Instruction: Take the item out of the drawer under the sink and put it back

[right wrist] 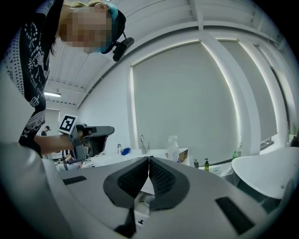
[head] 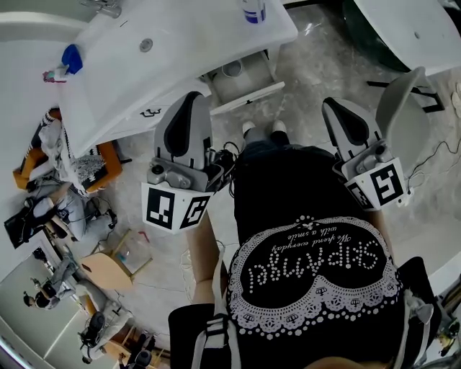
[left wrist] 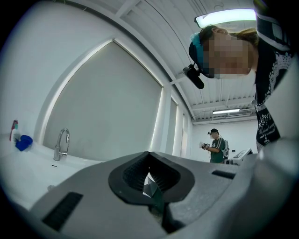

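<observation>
Here, handling of the item (head: 232, 69): judged small, light and rigid; probably smooth-walled, so it may slip or tip if pinched at the very edge.
Where to grip: across the rim, one jaw inside the wall and one outside; or across the body, if the jaws open wide enough.
Appearance of the item: round, pale grey-white, mouth upward; it looks like a cup, though it is too small in the head view to be sure.
Location of the item: inside the drawer (head: 252, 92), which stands pulled out beneath the sink (head: 173, 68); neither tool holds it.
State of left gripper (head: 191, 95): jaws pressed together with nothing between them; well apart from the drawer.
State of right gripper (head: 328, 102): jaws likewise closed and empty; in its own view the item (right wrist: 148, 200) shows below the tips.
Stage of task: drawer open, item not yet taken; the jaws must part before any grasp.
Surroundings: spray bottle (head: 253, 10) on the counter by the sink; faucet (left wrist: 61, 144) behind the basin.
</observation>
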`<state>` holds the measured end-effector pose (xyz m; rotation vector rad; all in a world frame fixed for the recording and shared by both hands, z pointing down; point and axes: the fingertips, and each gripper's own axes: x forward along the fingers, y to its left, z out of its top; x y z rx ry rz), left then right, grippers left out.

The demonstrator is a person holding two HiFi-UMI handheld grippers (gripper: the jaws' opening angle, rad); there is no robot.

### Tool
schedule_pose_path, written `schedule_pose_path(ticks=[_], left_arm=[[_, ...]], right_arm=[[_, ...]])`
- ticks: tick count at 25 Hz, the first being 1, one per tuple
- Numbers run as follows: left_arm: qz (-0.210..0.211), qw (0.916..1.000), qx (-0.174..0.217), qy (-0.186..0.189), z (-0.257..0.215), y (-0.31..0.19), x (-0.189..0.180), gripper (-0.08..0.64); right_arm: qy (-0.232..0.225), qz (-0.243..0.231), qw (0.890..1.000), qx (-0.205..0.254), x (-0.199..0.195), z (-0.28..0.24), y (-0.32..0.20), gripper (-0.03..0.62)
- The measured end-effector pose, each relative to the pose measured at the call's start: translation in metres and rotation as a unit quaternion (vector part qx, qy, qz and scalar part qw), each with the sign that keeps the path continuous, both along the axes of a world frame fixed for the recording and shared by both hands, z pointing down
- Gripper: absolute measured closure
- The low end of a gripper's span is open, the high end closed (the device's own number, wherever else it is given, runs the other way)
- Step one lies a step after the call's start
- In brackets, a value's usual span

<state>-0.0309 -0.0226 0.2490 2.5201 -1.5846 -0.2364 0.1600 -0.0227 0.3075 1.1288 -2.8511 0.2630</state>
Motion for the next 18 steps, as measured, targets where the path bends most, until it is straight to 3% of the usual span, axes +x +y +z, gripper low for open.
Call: schedule_pose_path(ticks=[18], left_arm=[[0.003, 1.0, 0.0, 0.004, 0.001, 0.0, 0.0, 0.557]], right_arm=[[0.001, -0.034, 0.999, -0.007, -0.013, 0.004, 0.003, 0.572]])
